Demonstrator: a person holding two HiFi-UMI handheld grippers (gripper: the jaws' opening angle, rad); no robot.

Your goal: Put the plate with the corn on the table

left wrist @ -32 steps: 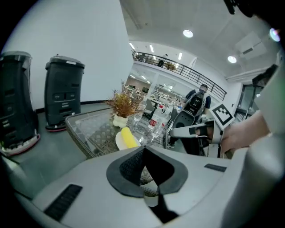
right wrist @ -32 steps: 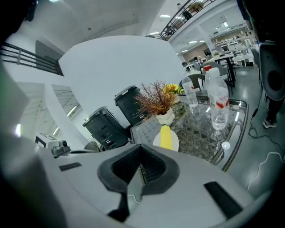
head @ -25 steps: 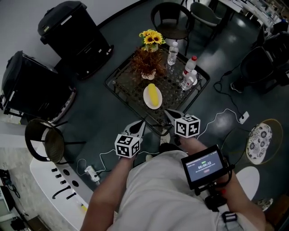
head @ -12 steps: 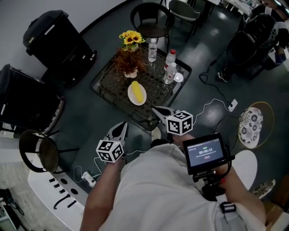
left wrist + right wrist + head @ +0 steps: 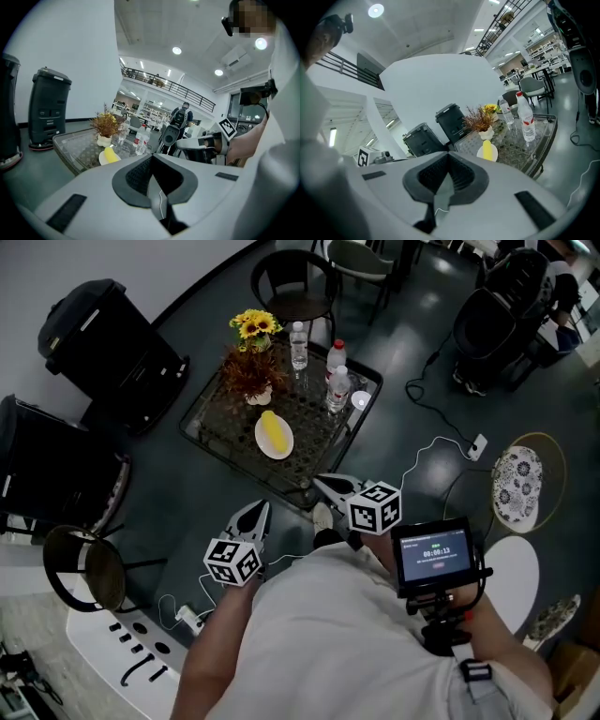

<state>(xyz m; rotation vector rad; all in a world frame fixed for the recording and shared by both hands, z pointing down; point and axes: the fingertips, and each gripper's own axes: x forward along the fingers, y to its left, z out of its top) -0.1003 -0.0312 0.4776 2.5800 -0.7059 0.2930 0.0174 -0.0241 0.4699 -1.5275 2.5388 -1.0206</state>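
A white plate (image 5: 274, 436) with a yellow corn cob (image 5: 272, 430) lies on the low glass table (image 5: 214, 430), near its front edge. Both grippers hang short of the table over the dark floor. My left gripper (image 5: 251, 518) is shut and empty, below and left of the plate. Nearer the table's front corner, my right gripper (image 5: 325, 486) is also shut with nothing in it. In the left gripper view the plate (image 5: 102, 158) shows beyond the closed gripper (image 5: 152, 157). In the right gripper view the plate (image 5: 487, 151) lies past the shut gripper (image 5: 449, 157).
On the table stand water bottles (image 5: 336, 381), a dried plant (image 5: 248, 371) and sunflowers (image 5: 255, 326). Chairs (image 5: 291, 282) stand behind it, black bins (image 5: 108, 329) to the left, a round stool (image 5: 84, 568) near left. Cables (image 5: 441, 451) run over the floor at right.
The table and plate have slid left and a little farther off in the head view. Both grippers have drawn back slightly from the table and stay shut.
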